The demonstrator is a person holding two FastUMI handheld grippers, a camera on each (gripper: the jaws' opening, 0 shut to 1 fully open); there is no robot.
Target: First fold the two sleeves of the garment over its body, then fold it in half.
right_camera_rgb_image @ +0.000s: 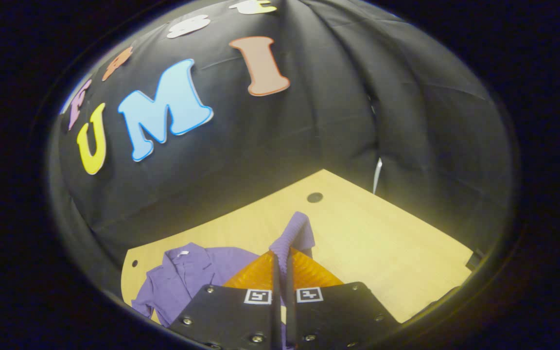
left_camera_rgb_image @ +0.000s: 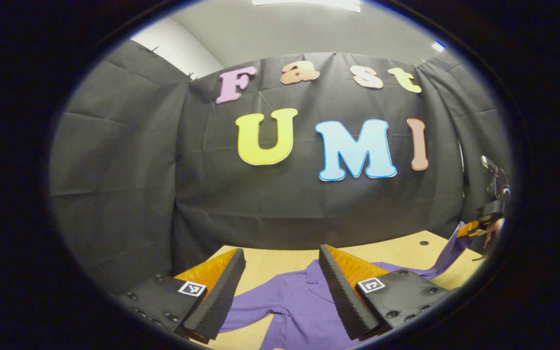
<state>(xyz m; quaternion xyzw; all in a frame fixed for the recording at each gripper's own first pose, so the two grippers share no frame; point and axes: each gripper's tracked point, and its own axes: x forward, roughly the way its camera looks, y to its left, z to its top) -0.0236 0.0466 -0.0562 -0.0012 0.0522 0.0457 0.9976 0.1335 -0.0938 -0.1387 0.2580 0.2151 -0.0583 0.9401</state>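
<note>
between your right gripper's closed fingers, the purple cloth sleeve is pinched, raised off the pale wooden table. your left gripper gapes wide above the purple collared shirt. pull too hard and i'd expect the body to drag.

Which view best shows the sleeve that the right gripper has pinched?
The right gripper view: the sleeve rises between the closed fingers of the right gripper, straight ahead. In the left gripper view the sleeve is small at the far right edge, lifted off the table.
</note>
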